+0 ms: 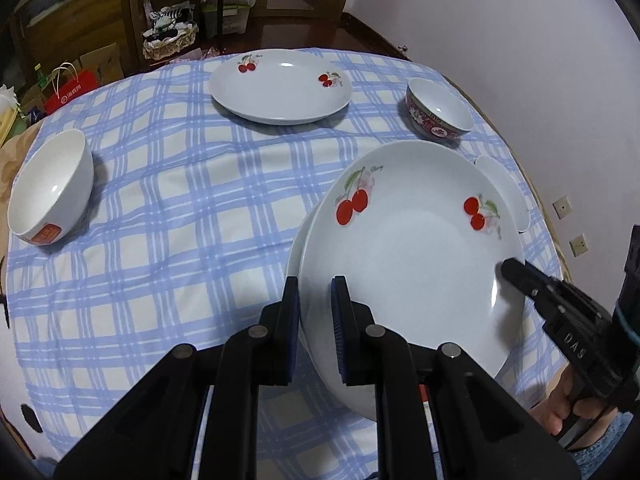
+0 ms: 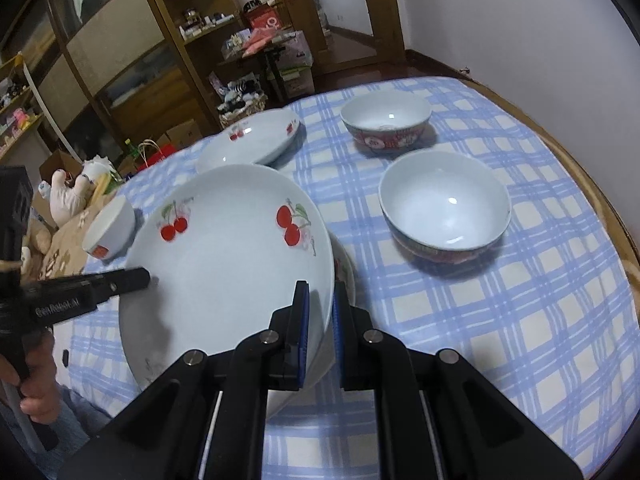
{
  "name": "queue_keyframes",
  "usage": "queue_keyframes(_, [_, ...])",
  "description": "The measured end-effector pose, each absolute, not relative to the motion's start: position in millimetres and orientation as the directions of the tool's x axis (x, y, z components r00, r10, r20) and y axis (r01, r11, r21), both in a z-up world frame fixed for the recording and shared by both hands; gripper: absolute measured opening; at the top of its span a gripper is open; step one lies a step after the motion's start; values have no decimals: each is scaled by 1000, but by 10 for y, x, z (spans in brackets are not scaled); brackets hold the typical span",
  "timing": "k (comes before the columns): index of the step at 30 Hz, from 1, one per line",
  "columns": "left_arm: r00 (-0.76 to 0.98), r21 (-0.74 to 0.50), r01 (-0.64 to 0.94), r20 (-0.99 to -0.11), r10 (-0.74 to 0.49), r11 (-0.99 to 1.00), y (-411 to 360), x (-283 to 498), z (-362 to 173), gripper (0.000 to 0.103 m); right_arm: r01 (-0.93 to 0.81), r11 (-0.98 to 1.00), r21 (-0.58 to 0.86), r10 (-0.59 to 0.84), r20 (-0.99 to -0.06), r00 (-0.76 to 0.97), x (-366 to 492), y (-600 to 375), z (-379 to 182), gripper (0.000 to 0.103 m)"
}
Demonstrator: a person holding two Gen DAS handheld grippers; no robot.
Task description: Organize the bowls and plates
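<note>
Cherry plate held over second plate, both grippers nipping rim: left gripper at 7 o'clock, right gripper at 4 o'clock, jaws nearly closed on it. Glazed ceramic: stiff, slick, breakable; hold by rim. Blue-checked tablecloth on table; cluttered shelves beyond.

We've got a blue-and-white checked tablecloth spread over the round wooden table, and past its far edge sits a wicker basket stuffed with what looks like black-and-white fabric. Down on the floor to the left there's a red paper bag with pale handles next to some cardboard boxes, plus a plush toy lying on a beige patterned cloth. Behind all that we can see tall wooden shelves crammed with small stuff, too blurry to tell apart, and two wall sockets on the plain wall to the right.
</note>
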State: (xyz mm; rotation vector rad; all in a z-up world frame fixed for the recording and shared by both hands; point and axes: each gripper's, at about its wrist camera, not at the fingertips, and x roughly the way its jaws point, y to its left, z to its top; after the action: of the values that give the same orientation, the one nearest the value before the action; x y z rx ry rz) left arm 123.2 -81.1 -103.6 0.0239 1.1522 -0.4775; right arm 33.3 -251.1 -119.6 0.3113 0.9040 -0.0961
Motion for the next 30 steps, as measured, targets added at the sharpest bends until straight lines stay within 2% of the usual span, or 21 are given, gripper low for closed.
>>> queue_keyframes(10, [287, -235, 380, -890, -355, 895, -874, 1254, -1237, 15, 244, 949, 201, 9, -788, 616, 372, -2551, -1352, 12])
queue_keyframes(23, [263, -221, 361, -908, -326, 906, -864, 1295, -1433, 15, 235, 944, 233, 44, -792, 609, 387, -2537, -1489, 12])
queue_keyframes(30, [266, -226, 353, -906, -329, 908, -851, 1313, -1450, 15, 229, 951, 205, 28, -800, 599, 394, -2500, -1524, 12])
